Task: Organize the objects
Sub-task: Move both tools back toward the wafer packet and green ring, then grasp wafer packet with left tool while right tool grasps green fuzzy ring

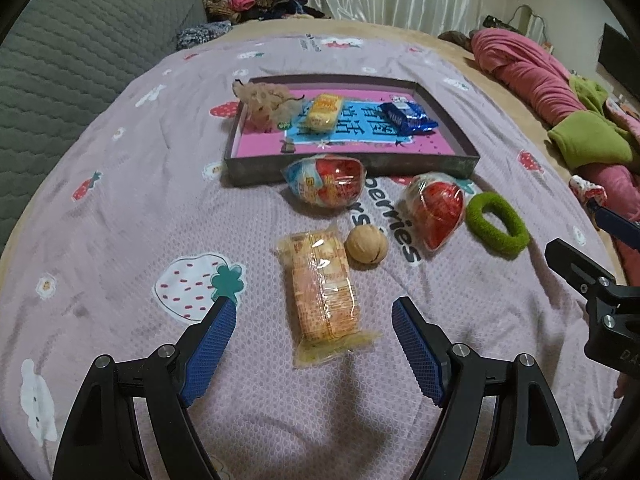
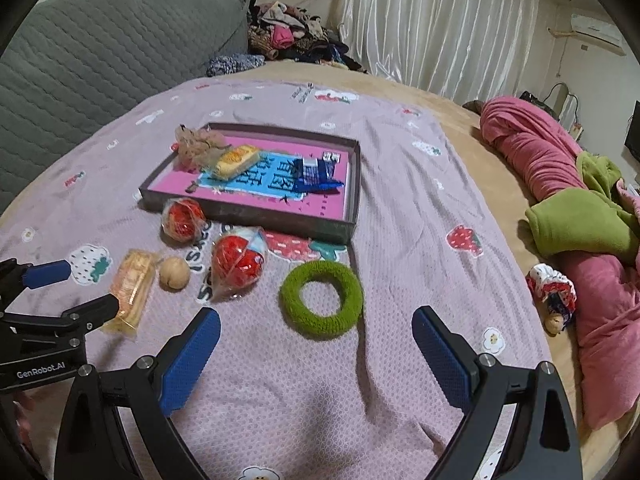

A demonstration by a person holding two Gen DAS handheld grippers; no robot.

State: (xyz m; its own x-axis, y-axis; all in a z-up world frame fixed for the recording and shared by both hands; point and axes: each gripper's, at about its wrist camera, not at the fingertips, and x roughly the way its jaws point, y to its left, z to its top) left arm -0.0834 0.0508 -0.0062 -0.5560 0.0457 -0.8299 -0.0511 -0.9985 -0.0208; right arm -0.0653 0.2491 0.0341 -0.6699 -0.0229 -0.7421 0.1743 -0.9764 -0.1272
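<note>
A pink strawberry-print blanket (image 2: 400,168) is covering the bed, curtains (image 2: 432,20) hanging beyond. The tray (image 1: 348,168) is sitting far. The left gripper (image 1: 310,344) is hovering spread around the cracker packet (image 1: 320,288); the right gripper (image 2: 316,354) is hovering spread near the green hair tie (image 2: 320,298).

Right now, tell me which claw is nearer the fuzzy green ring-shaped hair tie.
Right. The right claw hangs open just short of the fuzzy green ring-shaped hair tie; the left claw straddles the wrapped biscuit pack, further left.

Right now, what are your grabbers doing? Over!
Left gripper open over cracker pack. Right gripper open near green ring. Tray ahead, nothing blocking.
</note>
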